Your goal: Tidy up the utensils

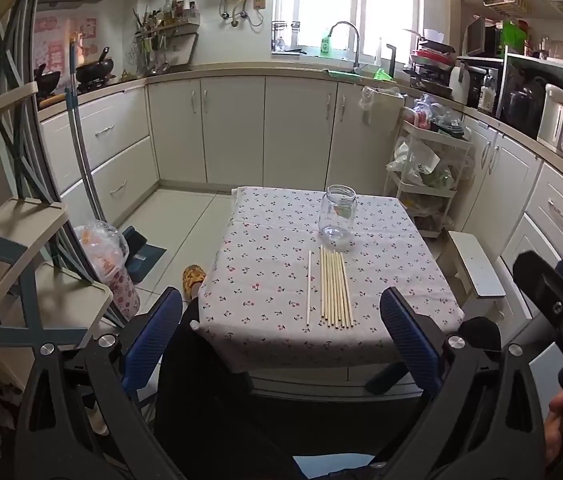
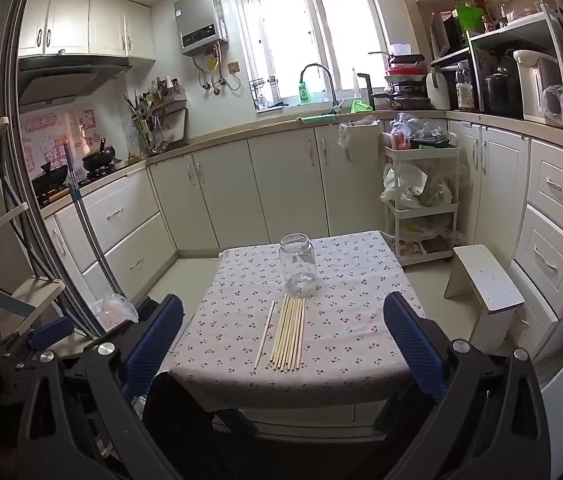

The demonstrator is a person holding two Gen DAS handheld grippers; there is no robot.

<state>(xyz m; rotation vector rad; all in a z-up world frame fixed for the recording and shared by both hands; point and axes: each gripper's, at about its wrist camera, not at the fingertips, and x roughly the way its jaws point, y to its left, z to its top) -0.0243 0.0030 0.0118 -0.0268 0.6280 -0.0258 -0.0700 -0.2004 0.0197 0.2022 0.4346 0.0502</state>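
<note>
Spread blue fingers [image 2: 413, 344], chopsticks [image 2: 287, 334], unlabelled glass jar [image 2: 297, 264] beyond.

Left gripper [image 1: 281, 336]: blue-padded fingers spread wide, nothing between them, held back from the near edge of the table.
Right gripper [image 1: 561, 304]: partly seen at the right edge, off the table; whether it is spread or closed cannot be told.
Table [image 1: 401, 280]: small, covered with a cherry-print cloth.
Glass jar [image 1: 337, 216]: upright, lidless, toward the far side of the table.
Wooden sticks [image 1: 335, 288]: a tight row lying flat side by side, far ends just in front of the jar.
Single stick [image 1: 308, 288]: paler, lies parallel, a little left of the row.
Stool [image 1: 475, 268]: white, right of the table.
Cart [image 1: 425, 184]: white, tiered, stuffed with bags, beyond the stool.
</note>
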